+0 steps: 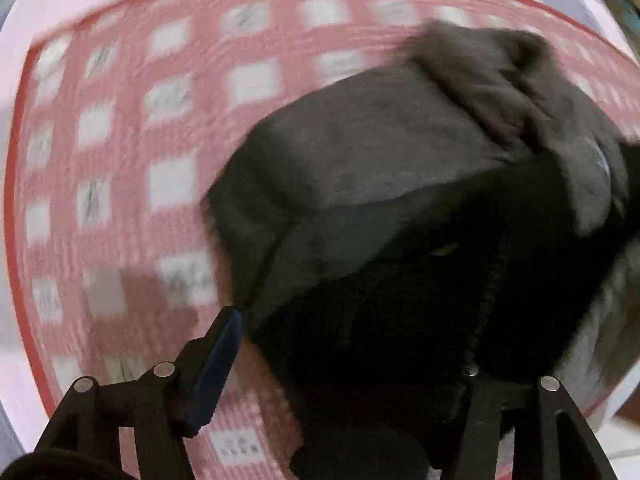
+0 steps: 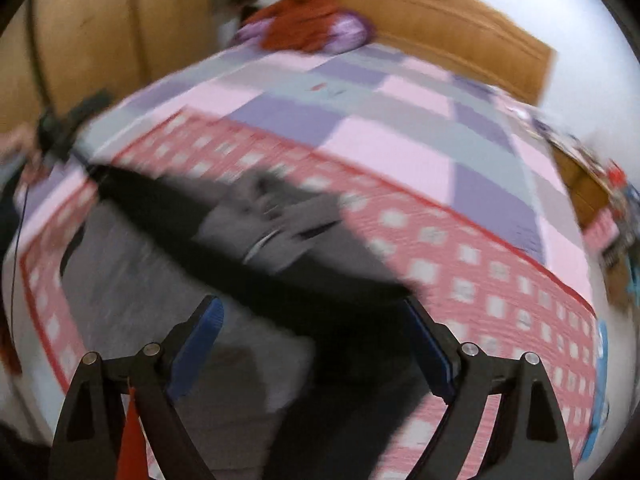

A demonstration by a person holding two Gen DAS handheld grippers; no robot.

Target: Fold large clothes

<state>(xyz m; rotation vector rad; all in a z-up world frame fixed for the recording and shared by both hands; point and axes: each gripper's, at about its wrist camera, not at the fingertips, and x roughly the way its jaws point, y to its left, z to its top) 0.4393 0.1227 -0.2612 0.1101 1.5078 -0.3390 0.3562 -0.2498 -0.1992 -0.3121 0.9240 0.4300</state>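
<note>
A large grey and black garment [image 1: 380, 152] lies bunched on a pink checked cloth [image 1: 120, 140] over a bed. In the left wrist view, dark cloth drapes over my left gripper [image 1: 352, 344]; only its left blue-padded finger [image 1: 218, 368] shows, the right finger is hidden under the cloth. In the right wrist view the garment [image 2: 256, 216] stretches across the cloth, partly lifted. My right gripper [image 2: 312, 312] is open with its fingers wide apart over the garment's near part. Both views are motion-blurred.
The bed has a pink, purple and grey patchwork cover [image 2: 380, 120]. A red and purple pile [image 2: 312, 28] lies at the far end by a wooden headboard [image 2: 440, 12]. A wooden wardrobe [image 2: 80, 32] stands on the left. Clutter [image 2: 612, 200] sits at the right.
</note>
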